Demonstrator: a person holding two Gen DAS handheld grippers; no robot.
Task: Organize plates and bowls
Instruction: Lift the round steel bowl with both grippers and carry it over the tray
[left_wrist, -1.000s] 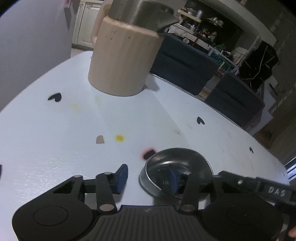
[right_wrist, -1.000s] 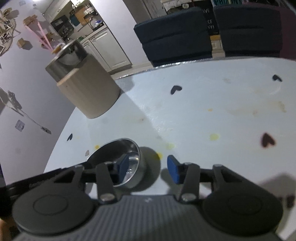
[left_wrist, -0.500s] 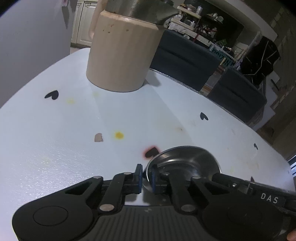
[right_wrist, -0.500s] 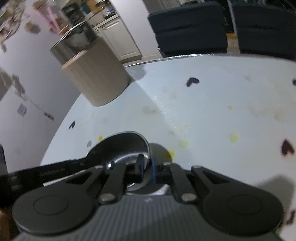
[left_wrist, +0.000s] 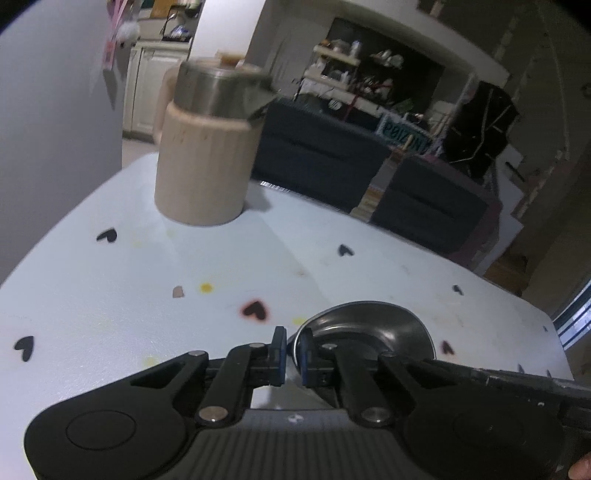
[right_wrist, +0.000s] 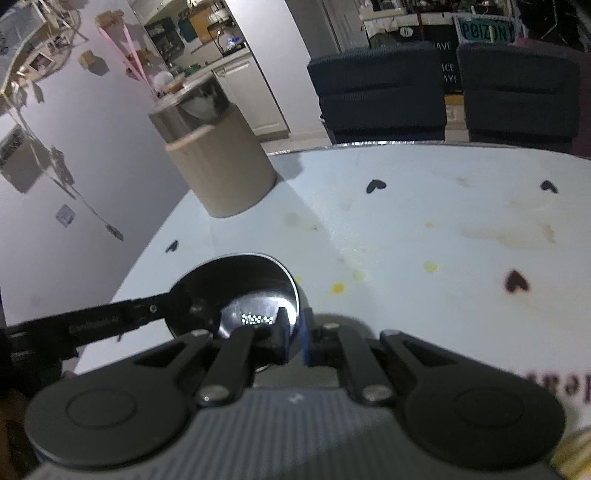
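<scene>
The left claw (left_wrist: 290, 350) is pinched narrow on the rim of a small steel bowl (left_wrist: 369, 325): one blue pad sits outside the wall, the other just inside it, with the thin metal edge squeezed between them. From this claw the bowl spreads away to the right and a little ahead. The right claw (right_wrist: 294, 338) grips the same bowl (right_wrist: 243, 291) at the opposite rim in the same way, one pad inside and one outside, so in the right wrist view the bowl lies ahead and to the left. Each view shows the other claw's black finger reaching in to the far rim, in the left view from the right side and in the right view from the left. The bowl looks raised off the table (left_wrist: 110, 295), with a dark shadow on the surface beside it in the right view.

The table is pale and dotted with small black hearts (left_wrist: 107, 235) and yellow stains (right_wrist: 338, 288). Well beyond the bowl, near the table's far edge, stands a light wooden holder (left_wrist: 203, 173) with a steel vessel (left_wrist: 218, 92) set in its top. Behind the table are two dark blue chairs (right_wrist: 380, 92), and kitchen cupboards show further back.
</scene>
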